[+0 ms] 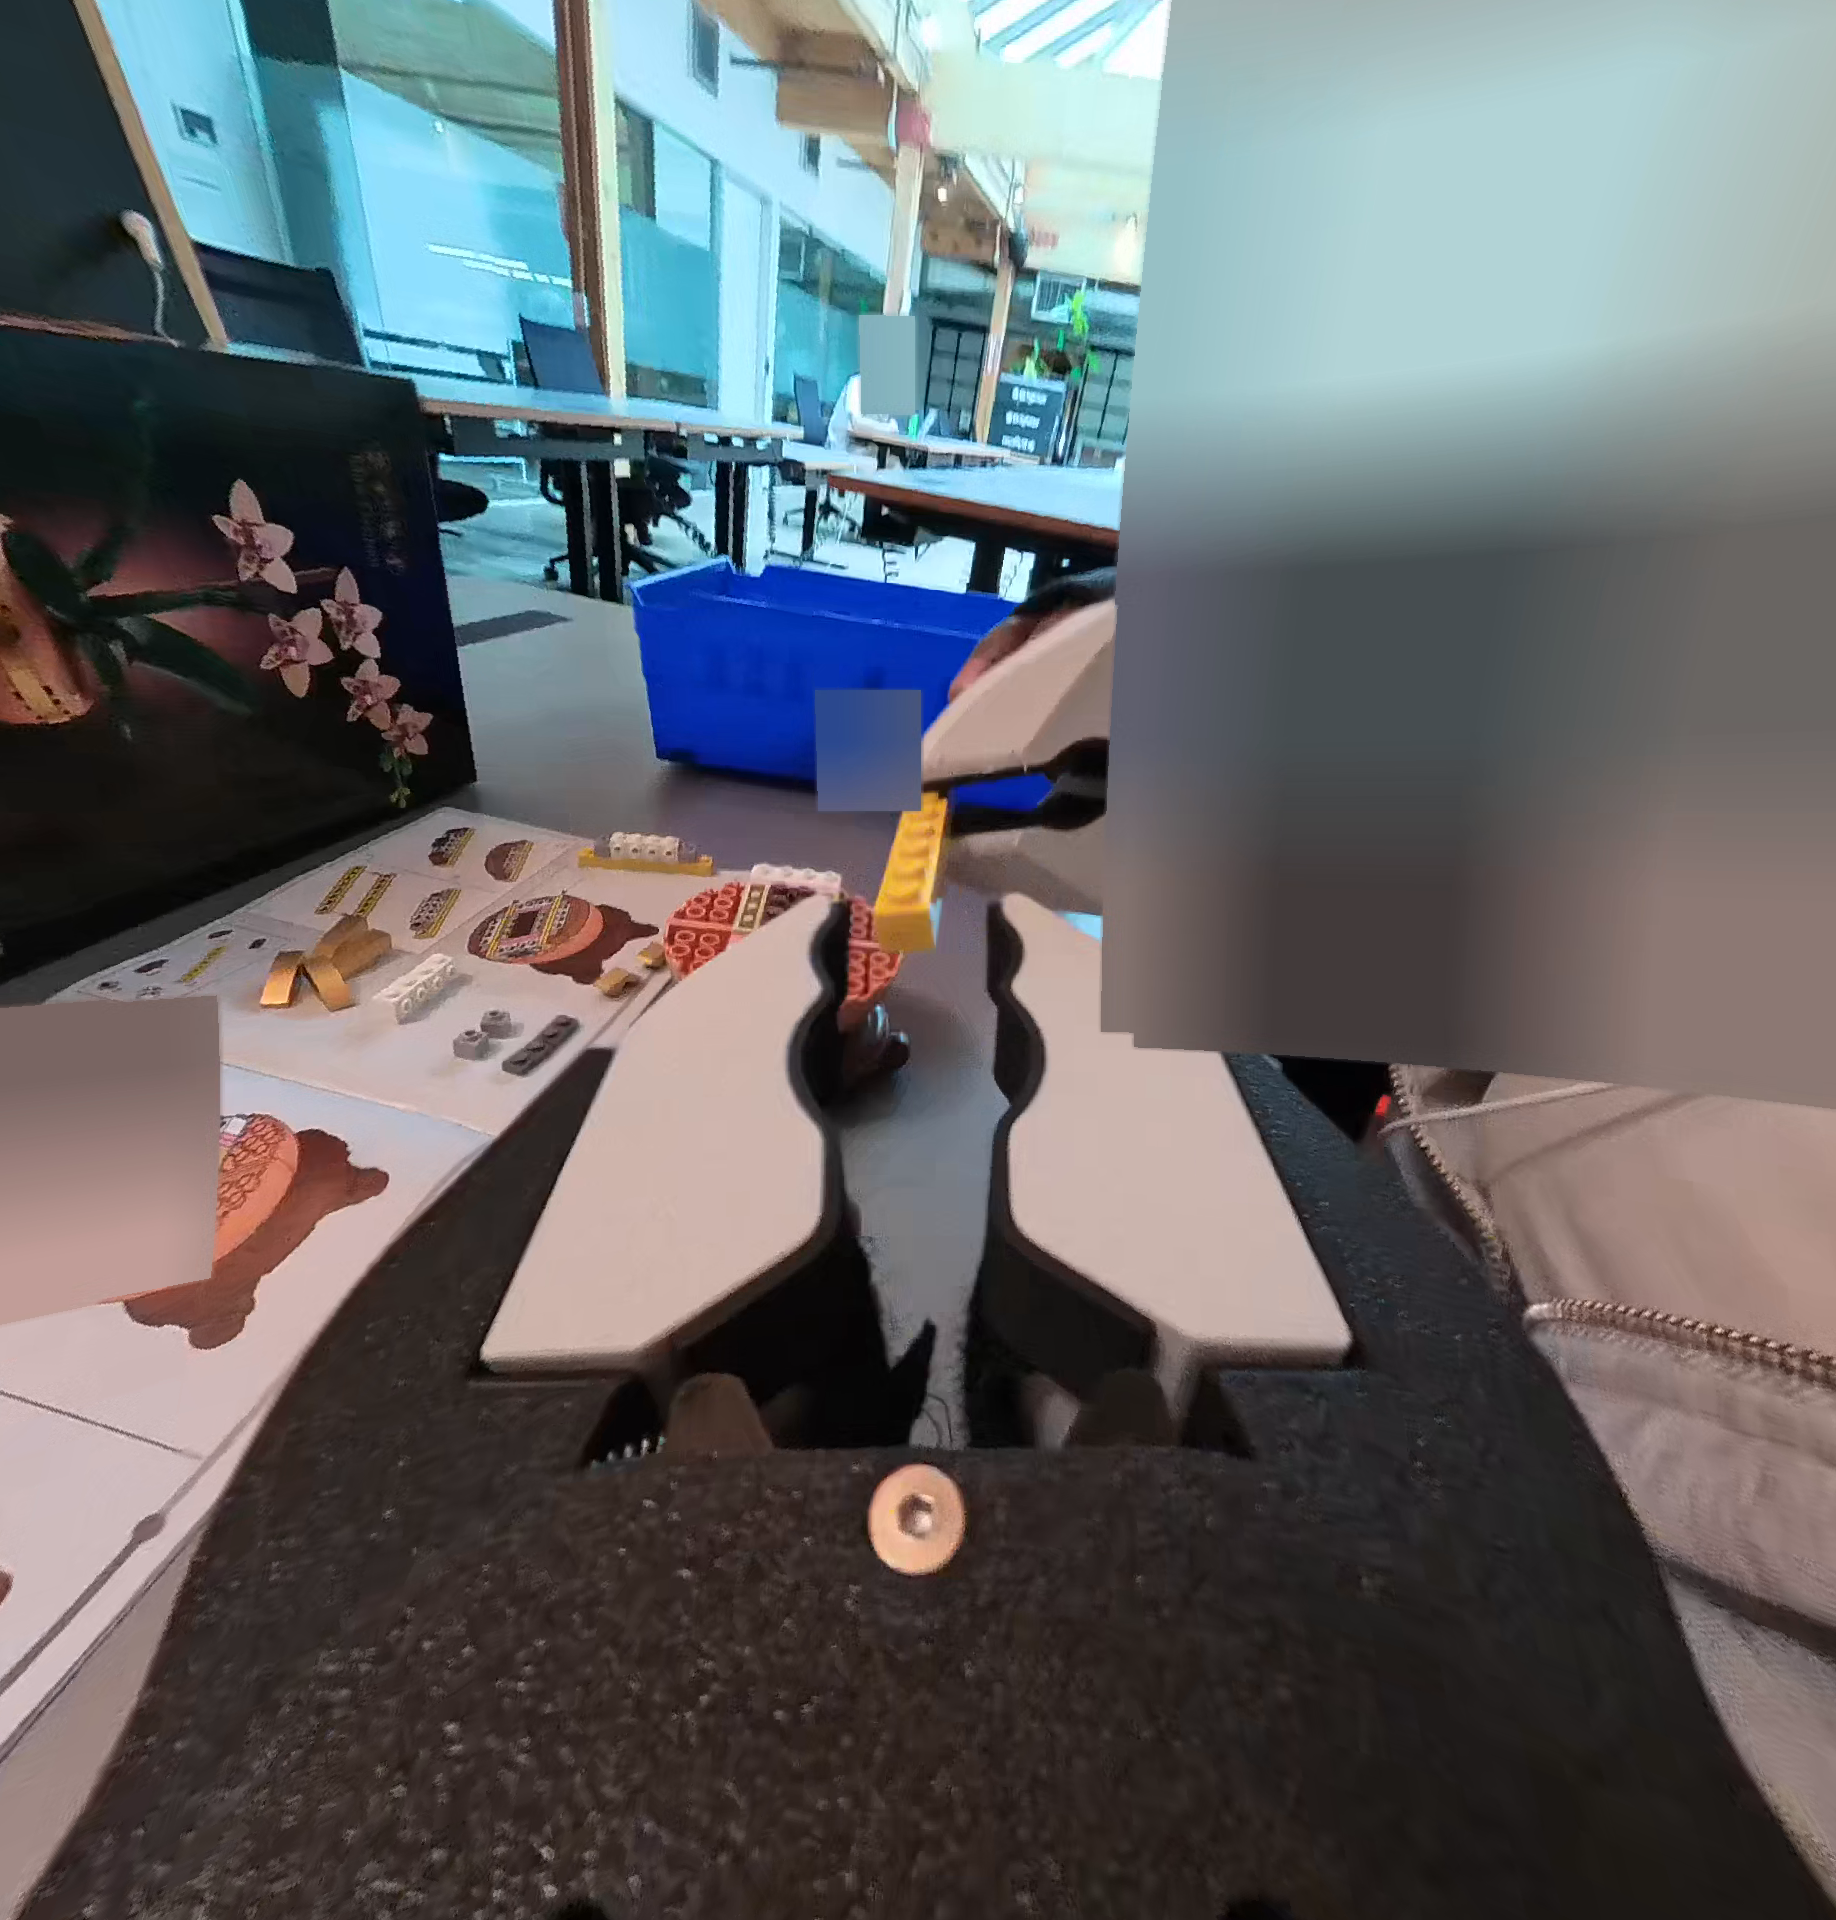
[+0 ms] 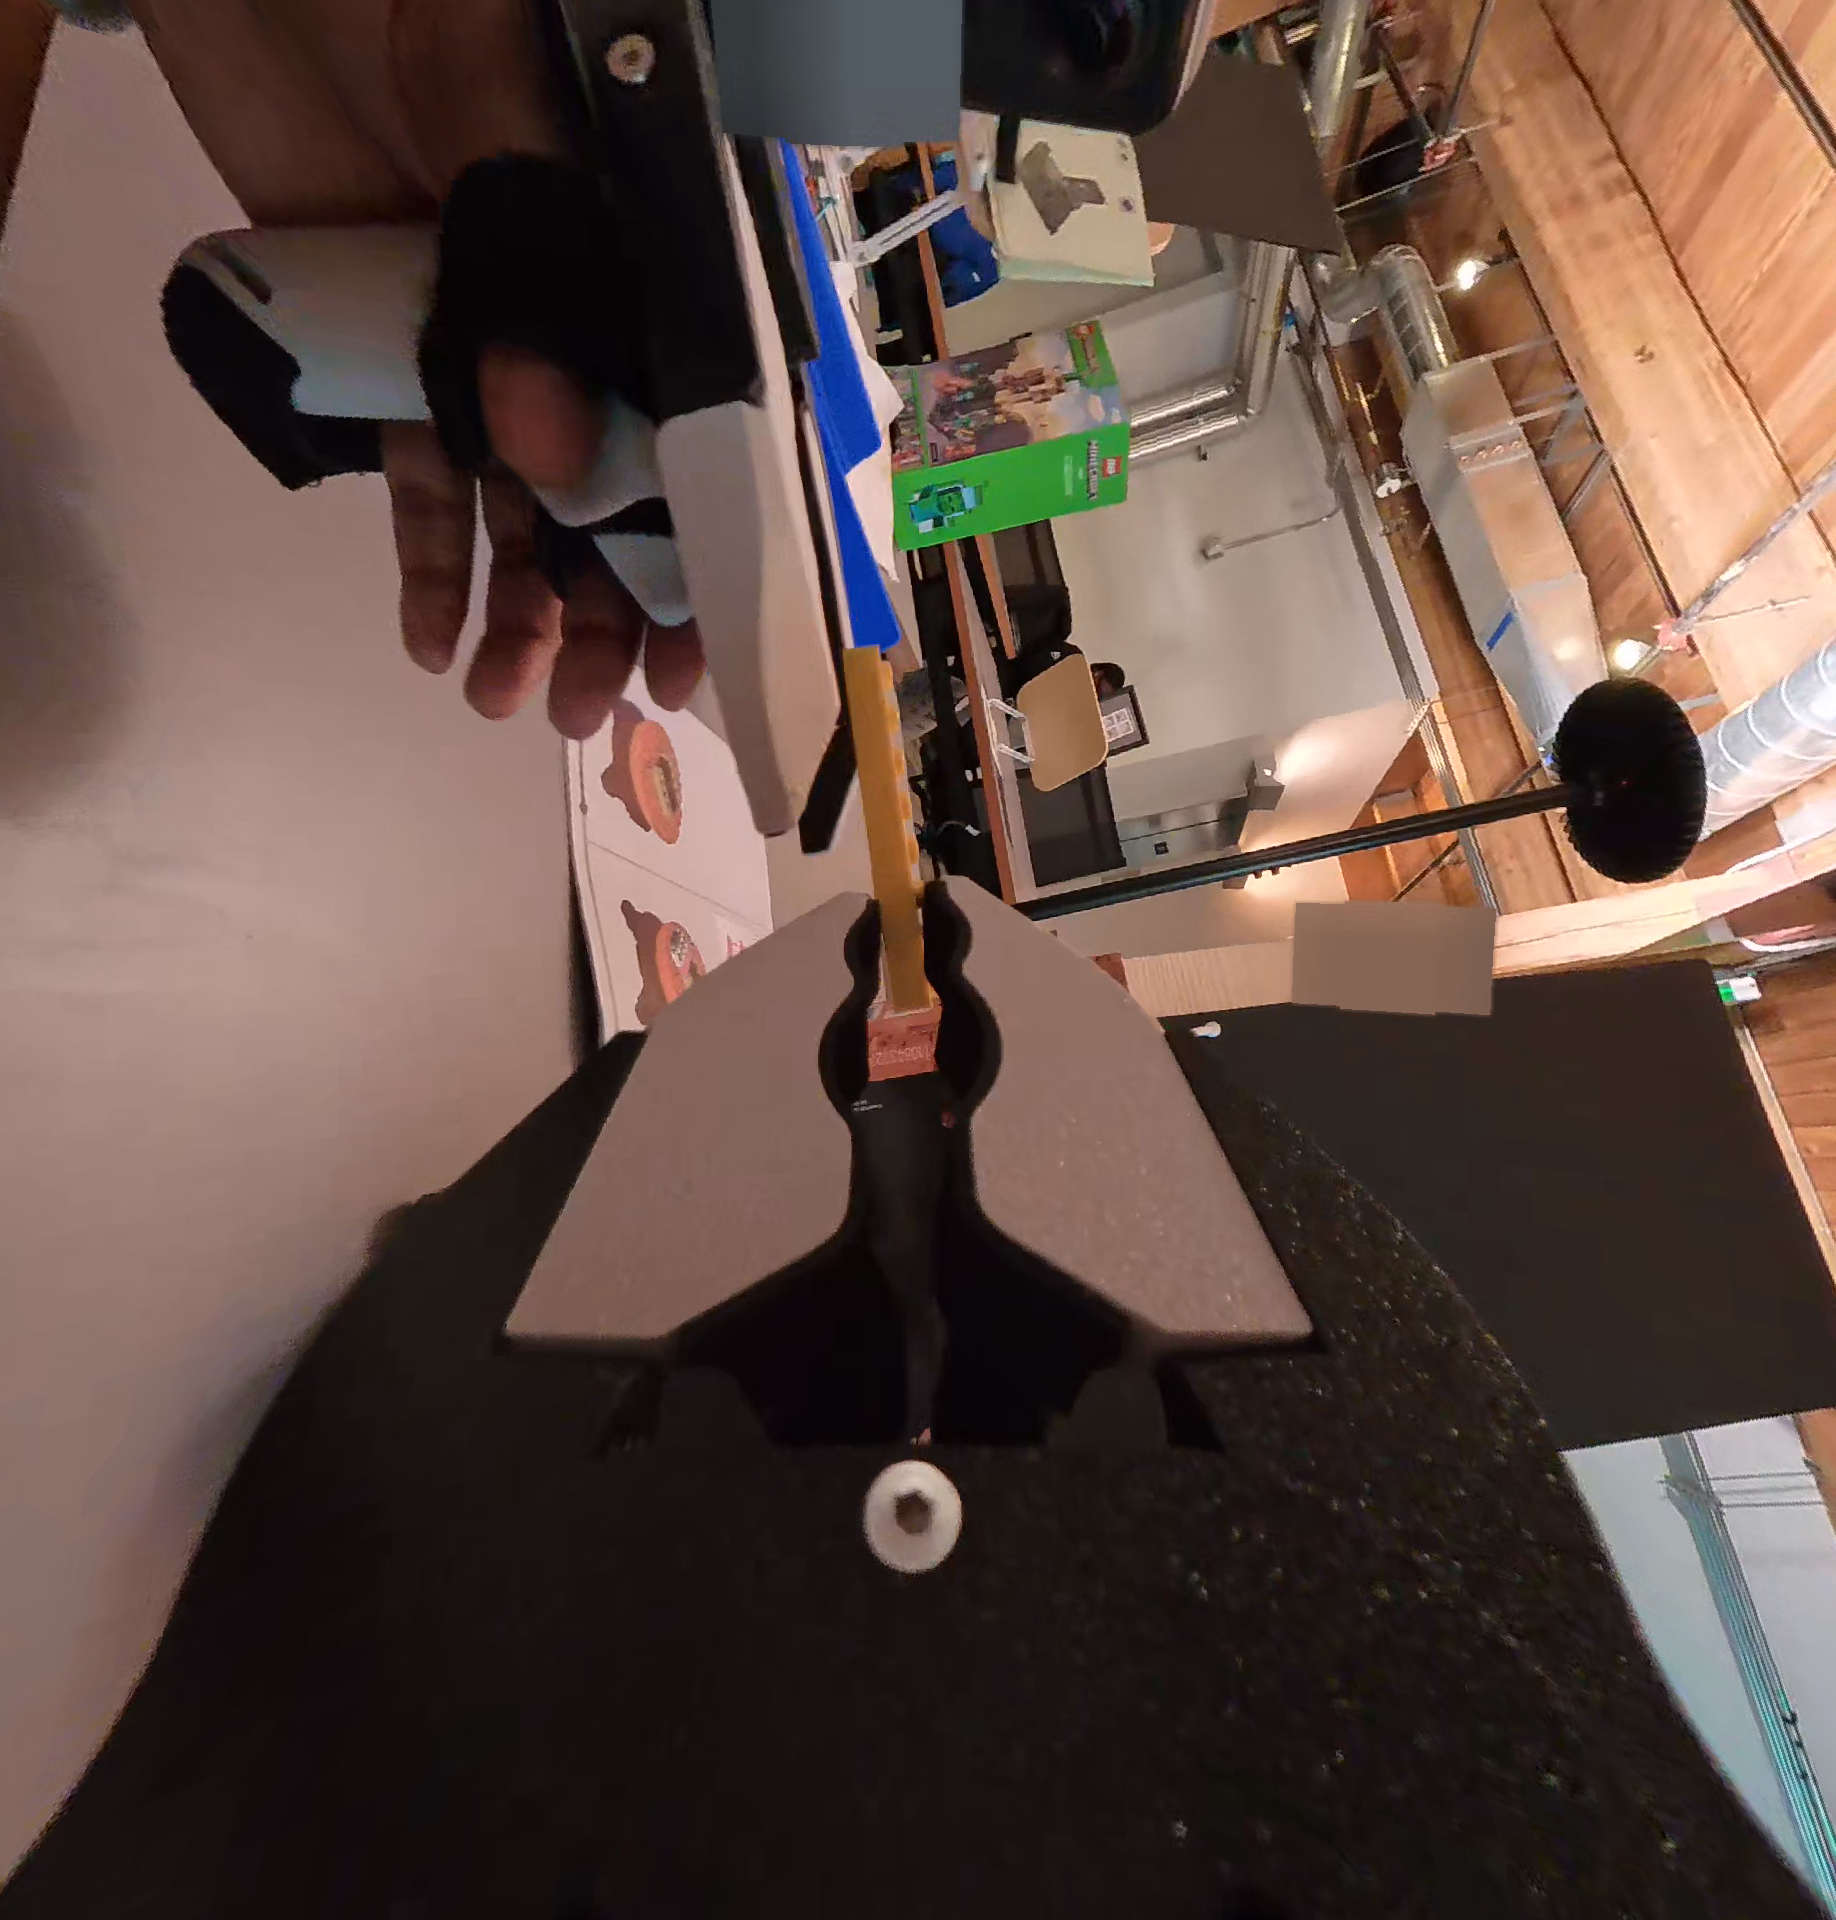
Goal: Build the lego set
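R gripper (image 2: pixel 901 914) clamped on yellow plate (image 2: pixel 886 821); L gripper (image 1: pixel 914 935) apart. Blue bin (image 1: pixel 779 665) behind, contents unseen.

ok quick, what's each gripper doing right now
Left gripper: open, holding nothing.
Right gripper: shut on the yellow brick.
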`<action>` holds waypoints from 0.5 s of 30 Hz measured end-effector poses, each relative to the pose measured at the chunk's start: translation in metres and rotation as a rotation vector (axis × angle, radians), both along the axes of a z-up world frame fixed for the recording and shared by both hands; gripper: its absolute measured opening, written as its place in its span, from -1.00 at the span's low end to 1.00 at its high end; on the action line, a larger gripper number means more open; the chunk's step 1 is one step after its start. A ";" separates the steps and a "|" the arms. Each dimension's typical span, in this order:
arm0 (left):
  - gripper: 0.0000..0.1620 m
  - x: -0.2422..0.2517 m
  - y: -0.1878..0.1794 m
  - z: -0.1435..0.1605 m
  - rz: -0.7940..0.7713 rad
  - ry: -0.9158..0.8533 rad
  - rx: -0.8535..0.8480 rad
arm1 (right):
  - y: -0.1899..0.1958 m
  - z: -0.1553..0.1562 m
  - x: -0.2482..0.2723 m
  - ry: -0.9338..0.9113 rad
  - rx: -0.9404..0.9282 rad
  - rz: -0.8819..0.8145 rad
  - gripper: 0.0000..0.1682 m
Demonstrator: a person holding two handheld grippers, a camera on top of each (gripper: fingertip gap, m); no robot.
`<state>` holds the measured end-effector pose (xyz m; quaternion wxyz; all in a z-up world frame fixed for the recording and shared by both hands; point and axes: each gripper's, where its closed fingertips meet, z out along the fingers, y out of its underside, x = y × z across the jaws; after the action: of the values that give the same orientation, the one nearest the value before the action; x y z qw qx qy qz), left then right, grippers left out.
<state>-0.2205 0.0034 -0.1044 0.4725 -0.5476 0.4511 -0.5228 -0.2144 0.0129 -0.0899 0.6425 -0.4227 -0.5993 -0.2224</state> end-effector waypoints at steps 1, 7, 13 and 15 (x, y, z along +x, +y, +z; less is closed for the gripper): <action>-0.65 0.001 0.000 -0.001 -0.007 0.008 0.005 | 0.001 -0.001 0.000 -0.004 -0.006 0.001 -0.91; -0.83 0.002 0.005 0.000 -0.035 -0.025 -0.019 | 0.003 -0.005 0.000 0.001 -0.013 0.010 -0.91; -0.87 0.003 0.007 0.005 -0.053 -0.090 -0.020 | 0.005 -0.009 -0.001 0.003 -0.023 0.013 -0.91; -0.90 0.003 0.008 0.002 -0.058 -0.075 -0.022 | 0.006 -0.010 0.000 0.006 -0.028 0.010 -0.91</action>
<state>-0.2173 0.0109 -0.1023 0.4675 -0.5196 0.4429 -0.5615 -0.2148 0.0192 -0.1000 0.6392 -0.4295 -0.6026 -0.2094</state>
